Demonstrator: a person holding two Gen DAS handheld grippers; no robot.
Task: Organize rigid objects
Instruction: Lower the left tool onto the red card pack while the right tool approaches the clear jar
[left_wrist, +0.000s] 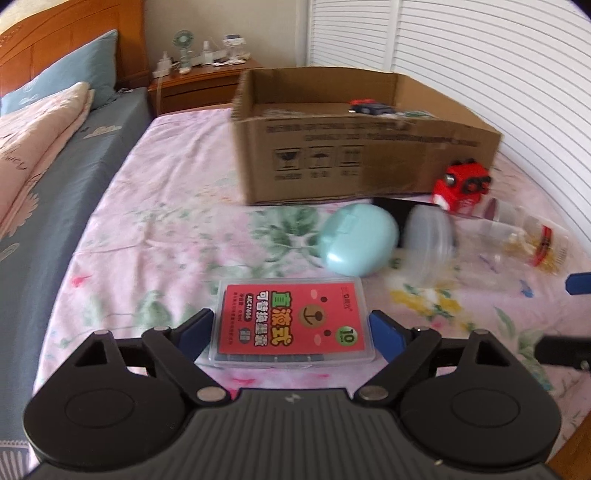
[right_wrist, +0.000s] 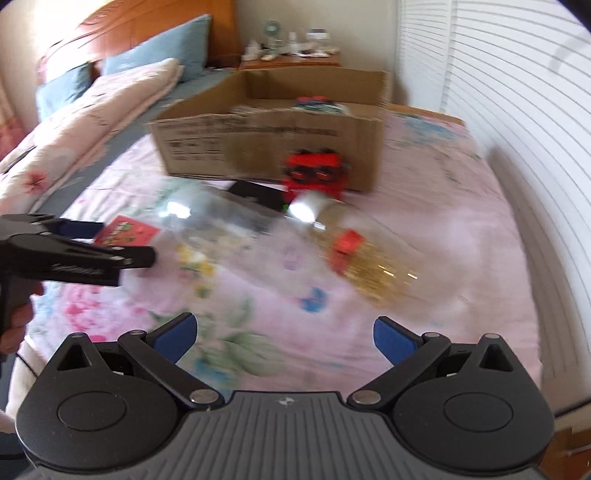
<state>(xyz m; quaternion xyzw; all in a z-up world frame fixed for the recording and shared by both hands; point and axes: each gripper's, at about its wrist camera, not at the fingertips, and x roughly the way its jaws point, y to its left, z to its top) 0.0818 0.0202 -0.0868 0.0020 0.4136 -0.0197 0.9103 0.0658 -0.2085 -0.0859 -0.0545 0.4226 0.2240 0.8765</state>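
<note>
Cardboard box (left_wrist: 369, 147) sits toward the bed's (left_wrist: 166, 206) far edge, shipping pictograms blurred. Nearer, the clear bottle (right_wrist: 373, 258) could roll off the right edge if nudged. The cartridge case (left_wrist: 293, 325) reads "10" and "AC47606"; the left tool (left_wrist: 295, 328), spread around it, could slip. Right tool (right_wrist: 286, 336) is spread, empty.

A bed (left_wrist: 159, 206) covered by a pink floral sheet fills most of the scene. At its head, a blue pillow (left_wrist: 70, 77) leans against a wooden headboard (left_wrist: 74, 33), with a folded pink quilt (left_wrist: 40, 133) just in front. Beside the headboard, a wooden nightstand (left_wrist: 195, 86) carries a small green fan (left_wrist: 182, 42) and blurred small items. White slatted doors (left_wrist: 461, 48) line the right side.
</note>
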